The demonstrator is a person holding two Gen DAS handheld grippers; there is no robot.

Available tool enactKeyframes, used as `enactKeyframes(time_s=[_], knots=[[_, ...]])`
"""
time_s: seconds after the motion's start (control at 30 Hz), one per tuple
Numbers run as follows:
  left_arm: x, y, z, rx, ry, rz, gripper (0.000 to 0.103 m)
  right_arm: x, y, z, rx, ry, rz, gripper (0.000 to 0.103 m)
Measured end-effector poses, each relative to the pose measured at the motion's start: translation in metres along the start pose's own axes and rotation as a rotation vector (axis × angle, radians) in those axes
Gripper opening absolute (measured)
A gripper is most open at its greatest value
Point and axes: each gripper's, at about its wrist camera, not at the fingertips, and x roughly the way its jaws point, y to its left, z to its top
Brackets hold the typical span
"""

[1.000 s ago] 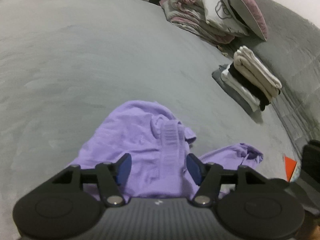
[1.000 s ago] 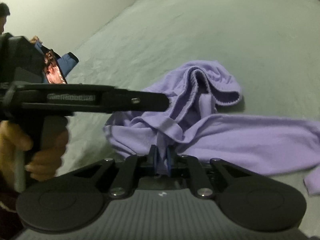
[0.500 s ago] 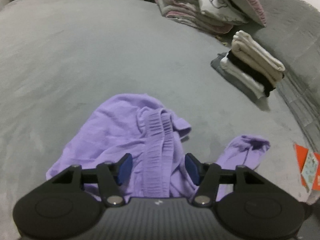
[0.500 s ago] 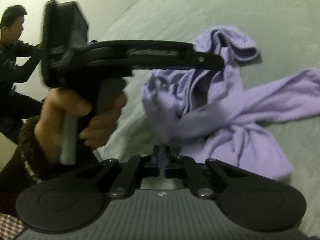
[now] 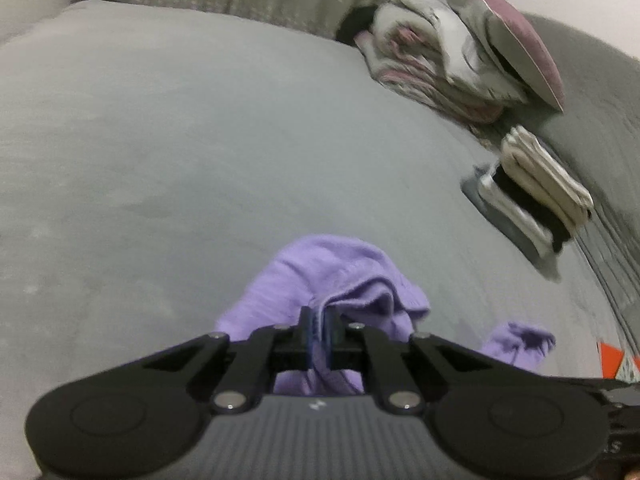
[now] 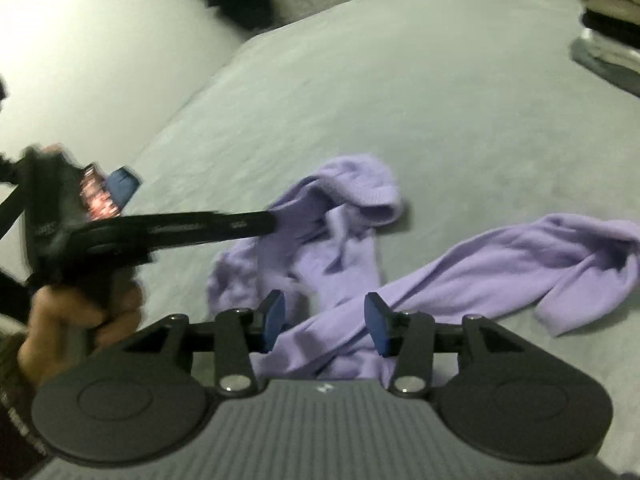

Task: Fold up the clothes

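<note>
**Left gripper pinching purple garment; right gripper releasing**

The purple garment is lying crumpled on the grey bed cover, toward the near edge. One long sleeve is trailing out to the right in the right wrist view, its cuff end doubling back on itself.

The left gripper is clamping a fold of the purple garment: the blue pads are sitting nearly together with a ridge of fabric squeezed between them, and cloth is bunching up just beyond the tips. In the right wrist view this gripper is reaching in from the left, with the person's left hand wrapping its handle; the tips are meeting the garment's upper bunched part.

The right gripper is opening. Its blue pads are standing apart, with the garment lying between and below them, not pressed by either pad.

A stack of folded clothes, in cream, black and white layers, is sitting well apart at the far right of the bed. Beyond it, bedding and a pillow are piling against the far edge. Both views are blurring slightly.
</note>
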Motion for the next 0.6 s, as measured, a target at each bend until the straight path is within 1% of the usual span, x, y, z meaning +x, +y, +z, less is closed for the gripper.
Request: enactKeyframes(time_s=[0.1,0.3,0.47,0.53,0.57,0.6], knots=[[-0.013,0.015,0.006,-0.032,-0.039,0.023,0.005,0.01,0.001,0.002,0.008,-0.003,-0.043,0.049],[-0.039,0.059,0.016,-0.121,-0.104,0.094,0.004,0.038,0.008,0.005,-0.039,0.024,-0.129,0.049],[-0.055,0.099,0.017,-0.172,-0.158,0.194,0.004,0.051,0.007,0.002,-0.07,0.021,-0.187,0.048],[-0.056,0.112,0.016,-0.182,-0.174,0.25,0.004,0.055,0.006,0.003,-0.071,0.001,-0.215,0.038],[-0.055,0.119,0.015,-0.193,-0.172,0.264,0.004,0.056,0.006,0.004,-0.073,-0.009,-0.233,0.025],[-0.056,0.125,0.014,-0.209,-0.171,0.267,0.004,0.056,0.004,0.006,-0.071,-0.022,-0.247,0.009]])
